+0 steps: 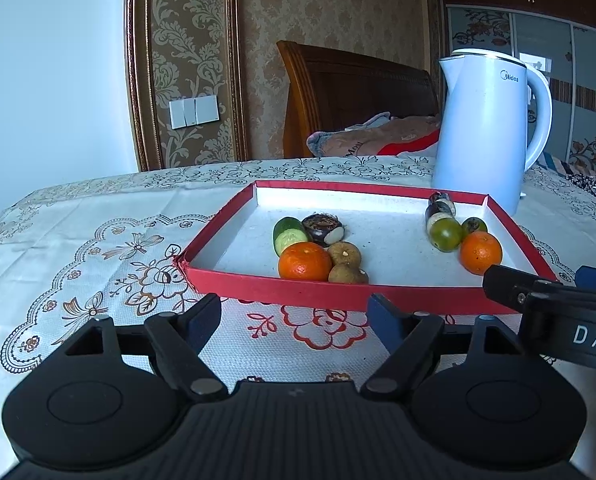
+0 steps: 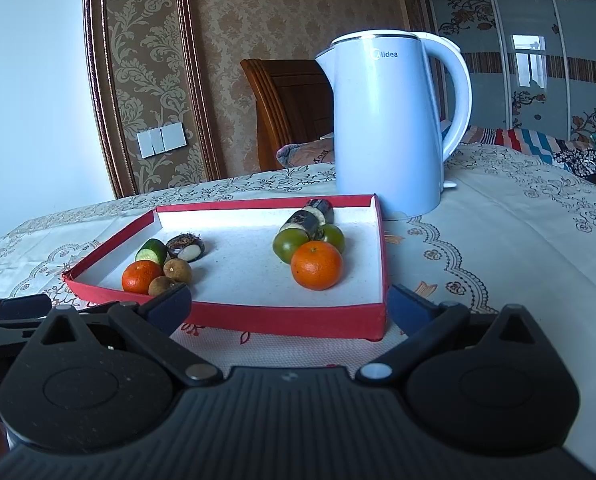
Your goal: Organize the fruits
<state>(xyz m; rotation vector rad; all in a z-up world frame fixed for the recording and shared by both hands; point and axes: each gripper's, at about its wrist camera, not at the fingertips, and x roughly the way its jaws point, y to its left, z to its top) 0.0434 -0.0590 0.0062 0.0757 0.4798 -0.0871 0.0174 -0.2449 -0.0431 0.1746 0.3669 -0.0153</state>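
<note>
Just before the red tray (image 1: pixel 282 286), you are holding both the left gripper (image 1: pixel 296 316) and the right gripper (image 2: pixel 290 306) spread wide, pinching nothing.

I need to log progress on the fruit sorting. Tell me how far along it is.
Looks nearly or fully done, as far as the pictures show. All fruit sits inside the red tray in two clusters: a left group around one orange and a right group around another orange. Nothing is in hand: the left tongs and right tongs are open and empty before the tray. No loose fruit shows on the tablecloth.
</note>
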